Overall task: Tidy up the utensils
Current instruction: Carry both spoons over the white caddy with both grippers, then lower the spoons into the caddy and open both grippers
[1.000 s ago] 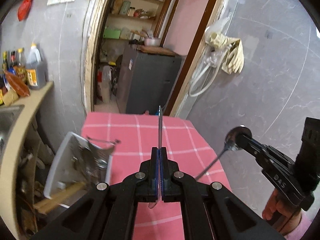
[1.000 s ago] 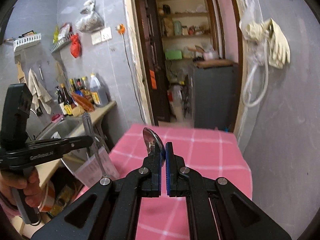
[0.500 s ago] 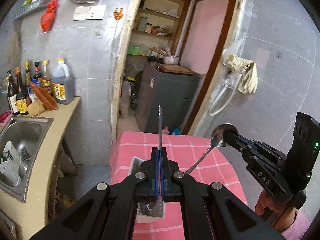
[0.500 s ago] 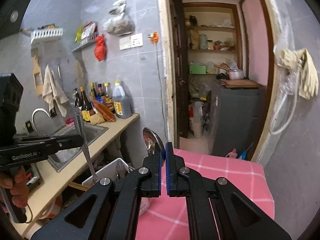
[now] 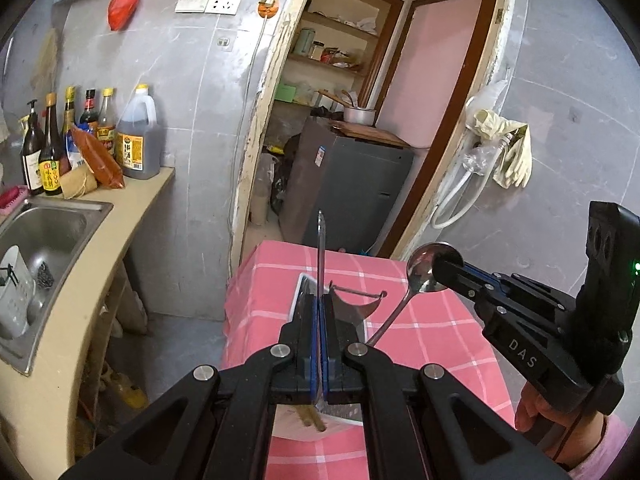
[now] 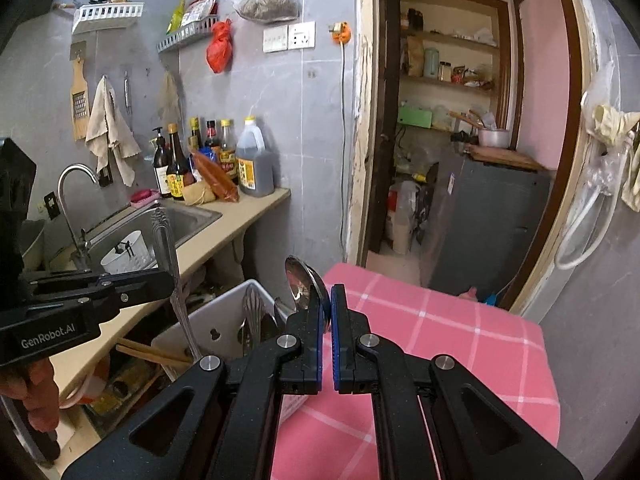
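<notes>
- Left gripper (image 5: pixel 320 320) at bottom centre of left wrist view, jaws pressed together on a thin metal utensil handle (image 5: pixel 321 248); which utensil it is, cannot tell, working end hidden below the pads.
- Handle stands upright out of the pads, edge-on to camera, tip reaching up over the far edge of the pink checked tablecloth (image 5: pixel 420 332).
- In the right wrist view the same left gripper (image 6: pixel 170 278) comes in from the left edge, lying roughly level, a hand (image 6: pixel 38 396) wrapped round its grip at lower left; ornate handle points up, shaft runs down toward the white utensil bin (image 6: pixel 216 320).
- Right gripper (image 6: pixel 326 312) at bottom centre of right wrist view, jaws pinching a spoon (image 6: pixel 302 280) by the bowl; bowl sticks up above the pads, leaning left.
- From the left wrist view, right gripper (image 5: pixel 438 270) enters from the right, angled up and leftward, hand (image 5: pixel 540 412) with pink sleeve at lower right; spoon handle hangs down-left, toward the bin.
- Bin sits on the tablecloth at its left side, mostly hidden behind the left gripper in its own view; metal utensils and wooden chopsticks (image 6: pixel 152 354) inside, a peeler-shaped blade (image 5: pixel 356 304) showing over the rim.
- Left of the frame: counter with sink (image 5: pixel 44 232), white cup in it, sauce bottles (image 5: pixel 136 136) at the wall.
- Upper centre: doorway to a storage room, grey cabinet (image 5: pixel 352 188), shelves above.
- Gloves (image 5: pixel 508 152) and hose hang on the right wall.
</notes>
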A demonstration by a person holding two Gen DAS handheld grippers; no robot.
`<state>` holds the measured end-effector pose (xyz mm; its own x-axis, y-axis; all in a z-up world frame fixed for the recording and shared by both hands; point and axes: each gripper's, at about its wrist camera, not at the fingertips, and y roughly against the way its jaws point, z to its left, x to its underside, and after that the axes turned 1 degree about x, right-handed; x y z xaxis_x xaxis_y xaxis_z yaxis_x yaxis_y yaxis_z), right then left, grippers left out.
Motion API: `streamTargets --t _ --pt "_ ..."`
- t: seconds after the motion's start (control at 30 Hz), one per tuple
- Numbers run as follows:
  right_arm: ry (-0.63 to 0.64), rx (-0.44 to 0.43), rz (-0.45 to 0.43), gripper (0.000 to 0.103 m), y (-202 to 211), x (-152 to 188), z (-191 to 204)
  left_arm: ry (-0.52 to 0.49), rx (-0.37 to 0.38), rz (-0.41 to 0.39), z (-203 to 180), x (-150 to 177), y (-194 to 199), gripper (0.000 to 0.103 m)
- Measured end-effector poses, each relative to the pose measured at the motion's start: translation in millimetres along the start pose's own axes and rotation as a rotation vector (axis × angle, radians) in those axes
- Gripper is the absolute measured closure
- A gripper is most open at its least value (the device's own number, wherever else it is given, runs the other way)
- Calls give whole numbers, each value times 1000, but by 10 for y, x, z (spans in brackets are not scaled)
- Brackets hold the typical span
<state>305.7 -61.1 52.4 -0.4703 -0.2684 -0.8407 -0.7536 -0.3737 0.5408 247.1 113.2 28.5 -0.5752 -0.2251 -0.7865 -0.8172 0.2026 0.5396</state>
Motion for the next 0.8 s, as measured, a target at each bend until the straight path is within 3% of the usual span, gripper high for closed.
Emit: streamTargets --t 0.17,0.57,0.8 --pt "-30 -36 20 99 -73 106 -1 -1 -25 37 22 99 -77 101" --pt "-140 -169 86 96 -225 329 -95 95 26 84 127 160 -112 100" --pt "-155 -199 123 91 -288 433 -90 126 49 90 146 173 -105 97"
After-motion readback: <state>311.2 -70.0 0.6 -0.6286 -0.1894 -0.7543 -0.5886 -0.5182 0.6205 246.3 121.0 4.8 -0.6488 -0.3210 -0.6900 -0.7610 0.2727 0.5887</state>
